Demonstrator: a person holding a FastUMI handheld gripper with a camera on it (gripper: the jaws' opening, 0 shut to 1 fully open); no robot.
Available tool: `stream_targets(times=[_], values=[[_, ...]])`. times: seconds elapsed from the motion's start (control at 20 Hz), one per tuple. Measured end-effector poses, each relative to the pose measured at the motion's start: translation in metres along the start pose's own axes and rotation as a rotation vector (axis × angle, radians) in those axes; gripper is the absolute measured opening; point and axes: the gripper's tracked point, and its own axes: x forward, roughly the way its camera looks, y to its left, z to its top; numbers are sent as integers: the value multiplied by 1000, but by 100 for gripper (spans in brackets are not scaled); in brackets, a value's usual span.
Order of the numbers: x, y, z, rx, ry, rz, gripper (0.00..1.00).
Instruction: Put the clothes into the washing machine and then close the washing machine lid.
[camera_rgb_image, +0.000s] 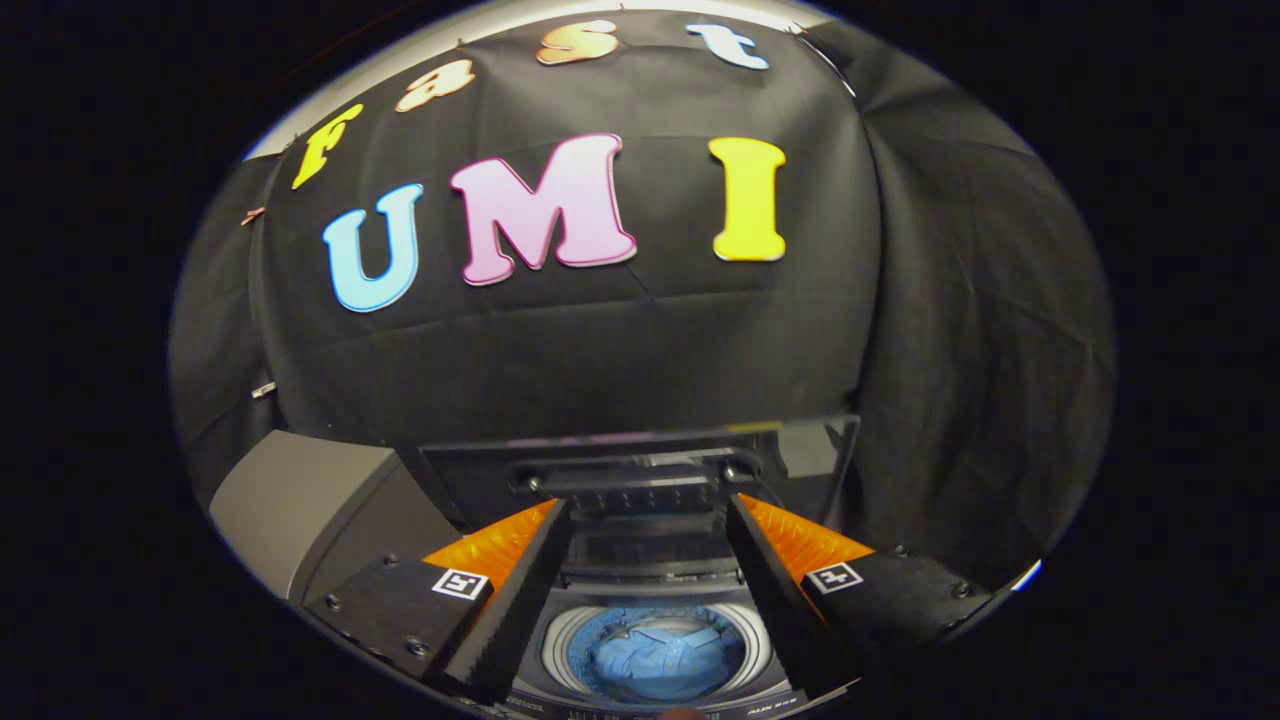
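Already the blue clothes (660, 655) lie soft in the washing machine (655, 610) drum, between the wide-spread, empty gripper (645, 535) fingers — the lid (640, 455) stands upright beyond, stiff and probably light; I'd take its top edge.

black cloth wall (600, 350), grey box (300, 490) at its foot

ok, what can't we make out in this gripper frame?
- Drum of the washing machine: the tool fingers hide both its sides; tool is open, holding nothing.
- Blue clothes in the drum: how many pieces, too bunched to tell.
- Control panel: cut off at the near edge, print too small.
- Raised lid: see-through and dark, its hinge is hard to separate from the rear housing.
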Motion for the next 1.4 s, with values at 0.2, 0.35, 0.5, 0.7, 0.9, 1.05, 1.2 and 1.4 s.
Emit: stream_targets(times=[0.2, 0.35, 0.5, 0.7, 0.9, 1.05, 1.2, 1.4], values=[[34, 13, 28, -28, -55, 15, 99], [75, 11, 34, -52, -26, -1, 99], [113, 6, 21, -81, 34, -44, 99], [129, 5, 9, -53, 101, -28, 98], [112, 7, 2, -61, 76, -17, 100], [102, 11, 5, -66, 63, -11, 100], [100, 12, 3, -72, 66, 3, 100], [96, 16, 5, -75, 71, 31, 100]])
